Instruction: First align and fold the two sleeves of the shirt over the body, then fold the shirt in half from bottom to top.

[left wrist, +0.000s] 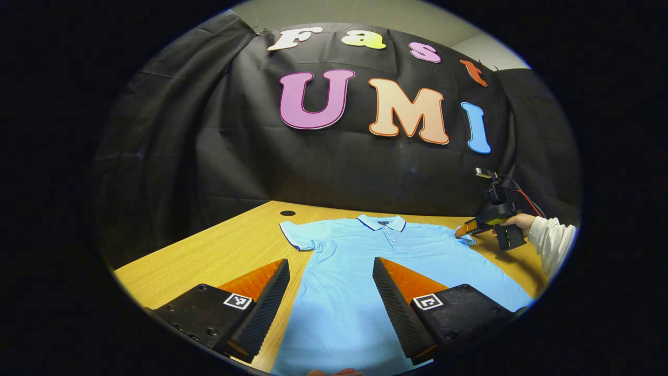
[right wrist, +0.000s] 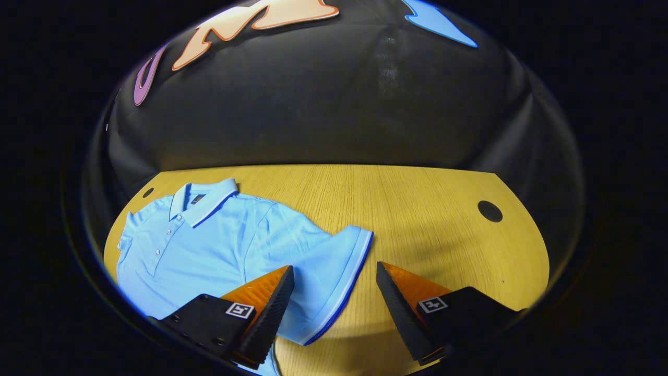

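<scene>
On the table (right wrist: 417, 209), a blue polo shirt (left wrist: 365, 261) laid flat, collar (left wrist: 382, 223) toward the booth wall, hem nearest the left gripper (left wrist: 331, 269). Left fingers spread wide over the shirt body, gripping nothing. Right gripper (right wrist: 334, 271) likewise wide open, empty, straddling the striped cuff of one sleeve (right wrist: 334, 266). Collar label unreadable.

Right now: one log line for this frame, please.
step: sleeves, none folded | shirt: flat on table, collar far | left gripper: open over body | right gripper: open at sleeve, no grip
</scene>
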Demonstrator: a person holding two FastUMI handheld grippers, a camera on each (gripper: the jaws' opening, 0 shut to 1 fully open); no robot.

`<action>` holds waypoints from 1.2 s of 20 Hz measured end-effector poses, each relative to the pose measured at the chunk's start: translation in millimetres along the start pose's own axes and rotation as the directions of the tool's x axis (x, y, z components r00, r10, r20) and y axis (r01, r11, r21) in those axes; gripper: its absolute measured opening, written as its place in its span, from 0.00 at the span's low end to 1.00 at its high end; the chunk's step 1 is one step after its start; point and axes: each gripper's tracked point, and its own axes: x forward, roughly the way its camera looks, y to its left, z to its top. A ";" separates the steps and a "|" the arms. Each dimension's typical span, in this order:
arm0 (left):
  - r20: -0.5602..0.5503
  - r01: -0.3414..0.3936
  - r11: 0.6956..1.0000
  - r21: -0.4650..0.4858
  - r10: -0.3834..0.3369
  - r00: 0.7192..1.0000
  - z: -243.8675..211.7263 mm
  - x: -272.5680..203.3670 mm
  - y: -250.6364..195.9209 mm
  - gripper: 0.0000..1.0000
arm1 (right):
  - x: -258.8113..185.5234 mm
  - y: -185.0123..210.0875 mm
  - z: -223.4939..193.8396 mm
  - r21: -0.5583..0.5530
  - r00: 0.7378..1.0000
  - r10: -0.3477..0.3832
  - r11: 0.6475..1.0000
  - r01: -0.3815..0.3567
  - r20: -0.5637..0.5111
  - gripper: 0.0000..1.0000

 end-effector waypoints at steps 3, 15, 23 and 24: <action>0.007 0.000 1.000 0.004 0.000 1.000 3.6 -2.1 -0.6 0.95 | 0.6 4.2 0.0 0.004 1.000 0.014 1.000 -0.014 -0.001 0.92; -0.002 0.012 1.000 -0.008 -0.012 1.000 0.4 -9.5 -2.0 0.95 | -2.9 29.8 -3.3 -0.018 0.998 0.056 0.998 -0.056 -0.018 0.06; -0.019 0.011 1.000 -0.012 -0.011 1.000 -4.4 -14.0 3.1 0.95 | -12.7 42.8 20.5 -0.012 0.997 0.063 0.998 -0.063 0.049 0.04; -0.020 0.006 1.000 -0.011 -0.007 1.000 -4.5 -13.9 5.5 0.95 | -18.1 50.5 27.5 0.002 0.993 0.087 0.996 -0.087 0.074 0.04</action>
